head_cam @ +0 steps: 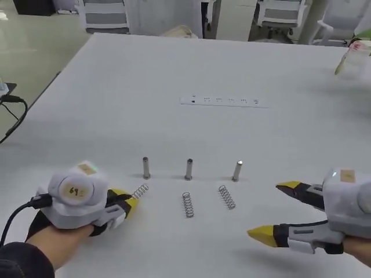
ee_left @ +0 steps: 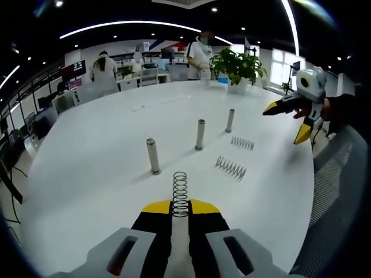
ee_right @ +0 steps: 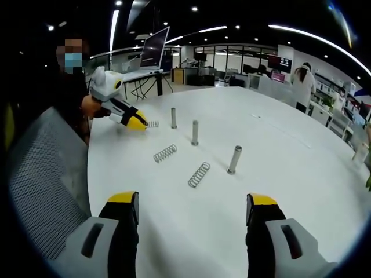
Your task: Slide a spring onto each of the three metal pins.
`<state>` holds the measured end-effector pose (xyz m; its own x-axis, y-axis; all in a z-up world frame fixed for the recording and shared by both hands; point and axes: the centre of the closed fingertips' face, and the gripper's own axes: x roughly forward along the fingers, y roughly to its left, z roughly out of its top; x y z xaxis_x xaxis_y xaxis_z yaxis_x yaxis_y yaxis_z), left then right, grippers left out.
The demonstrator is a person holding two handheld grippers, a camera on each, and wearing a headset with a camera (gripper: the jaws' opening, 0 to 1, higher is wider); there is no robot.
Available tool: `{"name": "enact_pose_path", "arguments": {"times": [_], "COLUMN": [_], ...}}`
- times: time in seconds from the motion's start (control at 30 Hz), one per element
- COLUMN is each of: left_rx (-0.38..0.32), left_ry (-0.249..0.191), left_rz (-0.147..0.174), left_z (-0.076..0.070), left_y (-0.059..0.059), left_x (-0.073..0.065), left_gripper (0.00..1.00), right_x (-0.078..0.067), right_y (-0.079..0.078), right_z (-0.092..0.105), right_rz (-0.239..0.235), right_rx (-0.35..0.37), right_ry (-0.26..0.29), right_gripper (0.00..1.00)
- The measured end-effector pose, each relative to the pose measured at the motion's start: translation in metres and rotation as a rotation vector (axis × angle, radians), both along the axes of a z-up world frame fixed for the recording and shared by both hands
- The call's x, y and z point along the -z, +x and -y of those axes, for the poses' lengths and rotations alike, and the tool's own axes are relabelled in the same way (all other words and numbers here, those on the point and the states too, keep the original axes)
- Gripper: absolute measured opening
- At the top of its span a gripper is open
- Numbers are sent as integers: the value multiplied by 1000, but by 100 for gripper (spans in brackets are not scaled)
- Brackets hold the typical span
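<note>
Three metal pins stand upright in a row on the white table: left pin (head_cam: 146,168), middle pin (head_cam: 188,169), right pin (head_cam: 237,171). My left gripper (head_cam: 128,204) is shut on one end of a spring (head_cam: 139,190), which sticks out toward the left pin (ee_left: 153,156); in the left gripper view the spring (ee_left: 180,193) rises from between the yellow tips. Two more springs lie flat in front of the pins: one (head_cam: 187,204) below the middle pin, one (head_cam: 226,197) below the right pin. My right gripper (head_cam: 277,209) is open at the right, holding nothing.
A white power strip (head_cam: 224,101) lies further back on the table (head_cam: 174,69). A clear cup (head_cam: 352,58) stands at the far right edge. A black cable (head_cam: 14,124) runs off the left edge. Chairs stand beyond the table.
</note>
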<state>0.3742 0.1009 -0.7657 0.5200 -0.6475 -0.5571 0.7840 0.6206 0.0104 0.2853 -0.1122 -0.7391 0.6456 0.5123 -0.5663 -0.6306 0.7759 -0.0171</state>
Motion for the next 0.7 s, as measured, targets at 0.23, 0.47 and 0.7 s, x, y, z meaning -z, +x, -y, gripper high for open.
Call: {"name": "enact_pose_path", "arguments": {"times": [0.23,0.47,0.7], "left_rx": [26,59,103], "left_ry": [-9,-23,-35], "left_rz": [4,6,10], "left_z": [6,14,25], "left_y": [-3,-8,-15], "left_x": [-4,-7,-15], "left_gripper": [2,2,2], "right_x": [-5,-12,-10], "right_y": [6,15,14], "right_z": [-12,-32,-48], "right_rz": [2,12,3], "right_rx": [-42,-93,-131], "right_ry": [-9,-6,1], "right_gripper": [74,72,70]}}
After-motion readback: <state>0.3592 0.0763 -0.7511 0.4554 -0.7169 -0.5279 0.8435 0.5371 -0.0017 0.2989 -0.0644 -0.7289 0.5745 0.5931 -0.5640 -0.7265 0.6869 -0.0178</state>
